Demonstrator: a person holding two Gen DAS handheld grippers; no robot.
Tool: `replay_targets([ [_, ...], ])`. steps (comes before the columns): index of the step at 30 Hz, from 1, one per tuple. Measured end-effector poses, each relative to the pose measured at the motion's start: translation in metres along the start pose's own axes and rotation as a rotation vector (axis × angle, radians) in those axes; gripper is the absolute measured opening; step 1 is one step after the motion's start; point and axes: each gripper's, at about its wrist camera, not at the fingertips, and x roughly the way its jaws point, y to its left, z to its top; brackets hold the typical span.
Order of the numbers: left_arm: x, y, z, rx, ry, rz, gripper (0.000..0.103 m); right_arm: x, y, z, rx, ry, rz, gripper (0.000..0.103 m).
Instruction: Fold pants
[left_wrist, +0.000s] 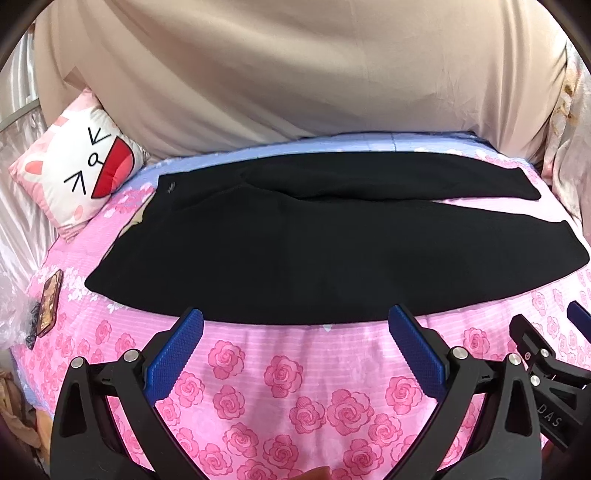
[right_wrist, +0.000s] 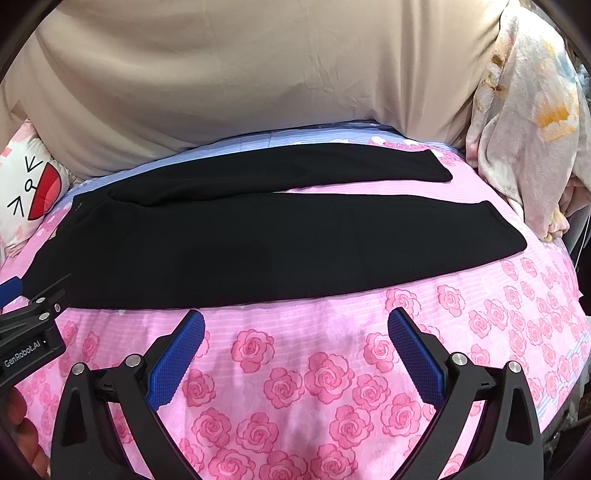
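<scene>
Black pants lie spread flat across the pink rose-print bedsheet, waistband to the left, both legs running off to the right with a thin wedge of sheet showing between them. The left gripper hovers at the near edge of the pants, blue pads wide apart, nothing between them. The right gripper sits just beside it, equally spread and empty, tips just short of the fabric. Far left, a cartoon-face pillow leans by the beige cover; a phone rests on the sheet's left edge.
</scene>
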Motion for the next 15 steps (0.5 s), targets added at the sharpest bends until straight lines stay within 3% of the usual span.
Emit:
replay_targets([
  [5,0.001,0.000,0.002,0.001,-0.024,-0.003,0.098,0.006,-0.002,0.002,0.006,0.007,-0.002,0.098],
  [10,0.007,0.003,0.007,-0.031,-0.028,-0.072,0.098,0.012,-0.004,0.005,0.010,0.012,-0.005,0.098],
  [15,0.016,0.000,0.008,-0.031,-0.029,-0.047,0.098,0.018,-0.007,0.009,0.017,0.021,-0.009,0.098],
])
